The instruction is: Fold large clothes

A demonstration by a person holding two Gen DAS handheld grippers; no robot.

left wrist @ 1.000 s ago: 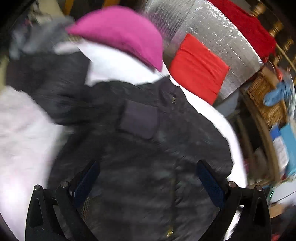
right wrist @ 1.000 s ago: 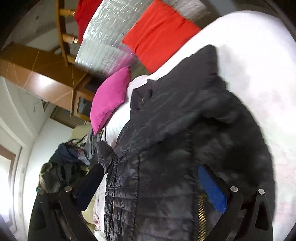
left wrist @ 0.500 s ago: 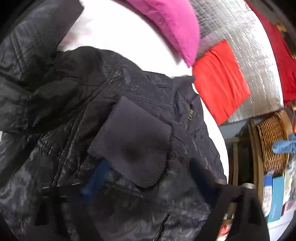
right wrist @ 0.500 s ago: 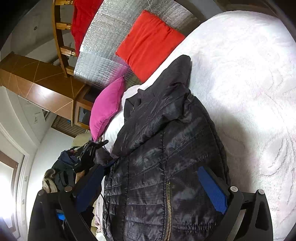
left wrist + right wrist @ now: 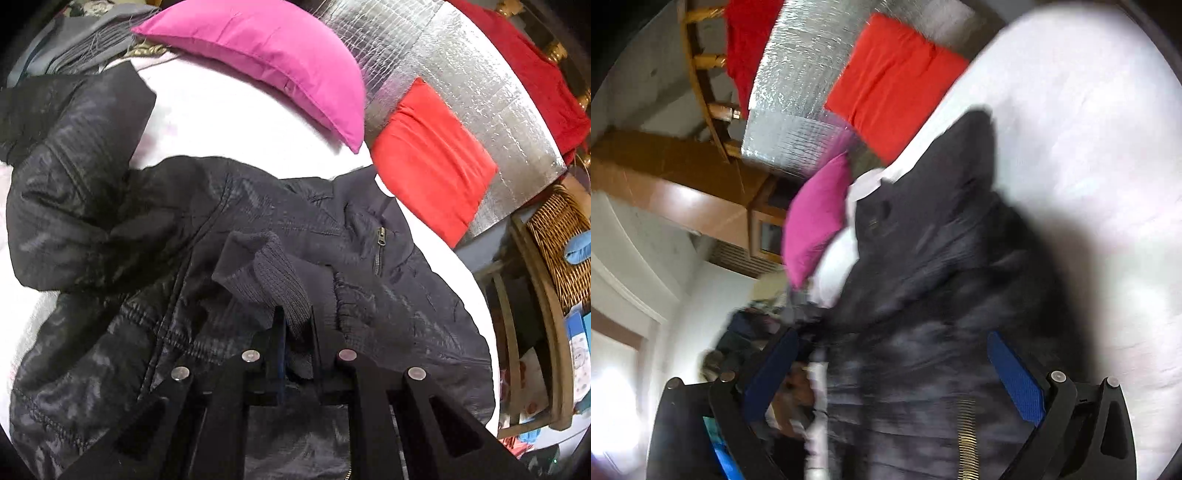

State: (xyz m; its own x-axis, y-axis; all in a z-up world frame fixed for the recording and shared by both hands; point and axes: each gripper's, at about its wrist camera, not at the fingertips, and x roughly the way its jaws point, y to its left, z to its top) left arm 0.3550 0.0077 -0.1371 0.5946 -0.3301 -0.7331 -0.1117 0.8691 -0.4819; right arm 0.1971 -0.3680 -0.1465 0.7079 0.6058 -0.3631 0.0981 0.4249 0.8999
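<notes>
A black quilted jacket point(image 5: 155, 229) lies spread on a white bedcover point(image 5: 236, 110). My left gripper point(image 5: 295, 325) is shut on the jacket's ribbed knit sleeve cuff point(image 5: 266, 273), which lies across the jacket's chest near the collar zip point(image 5: 378, 247). In the right wrist view the same jacket point(image 5: 942, 258) is blurred. My right gripper point(image 5: 890, 354) is open above the jacket's lower front, its blue pads point(image 5: 1015, 376) wide apart with nothing between them.
A pink pillow point(image 5: 266, 59) and a red pillow point(image 5: 428, 158) lean on a silver foil headboard point(image 5: 461, 74). A wicker basket point(image 5: 557, 236) and wooden rack stand right of the bed. A pile of clothes point(image 5: 750, 328) lies past the bed's far side.
My left gripper closed on the sleeve cuff, which now stands bunched up between the fingers. My right gripper stayed open and shifted over the jacket, blurring its view.
</notes>
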